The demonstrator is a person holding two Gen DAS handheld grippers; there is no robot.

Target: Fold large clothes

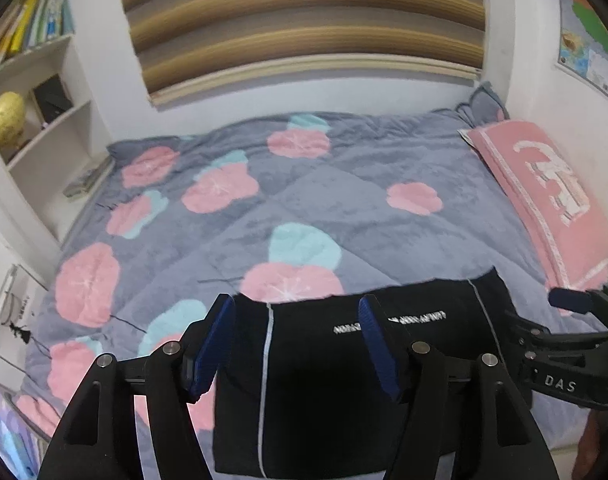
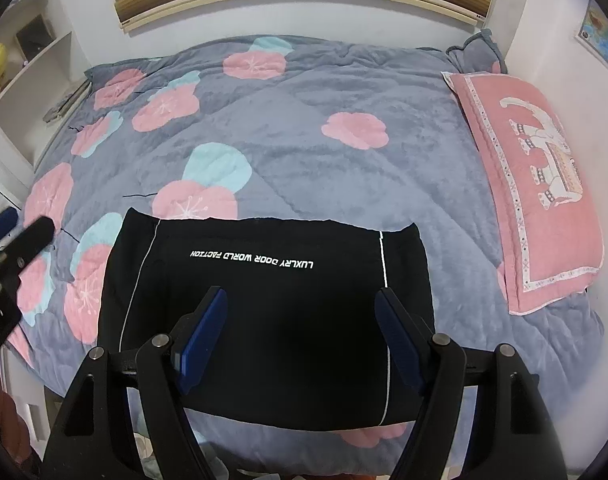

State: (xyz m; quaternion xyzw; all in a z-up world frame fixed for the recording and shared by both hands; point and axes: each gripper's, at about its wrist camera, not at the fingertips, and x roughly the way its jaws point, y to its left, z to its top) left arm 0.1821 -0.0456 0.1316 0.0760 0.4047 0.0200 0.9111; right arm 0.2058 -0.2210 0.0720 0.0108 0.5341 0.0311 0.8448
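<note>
We see the folded black garment (image 2: pixel 264 320) lying on the bed (image 2: pixel 344 168) beside the pink pillow (image 2: pixel 532 184); our left gripper (image 1: pixel 296 344) and right gripper (image 2: pixel 300 332) hover over it, both spread wide, holding nothing.

Both held above the folded black garment (image 2: pixel 264 320), left gripper (image 1: pixel 296 344) over its left part and right gripper (image 2: pixel 300 332) over its middle, jaws of each spread wide, blue pads (image 2: pixel 202 336) gripping nothing.
</note>
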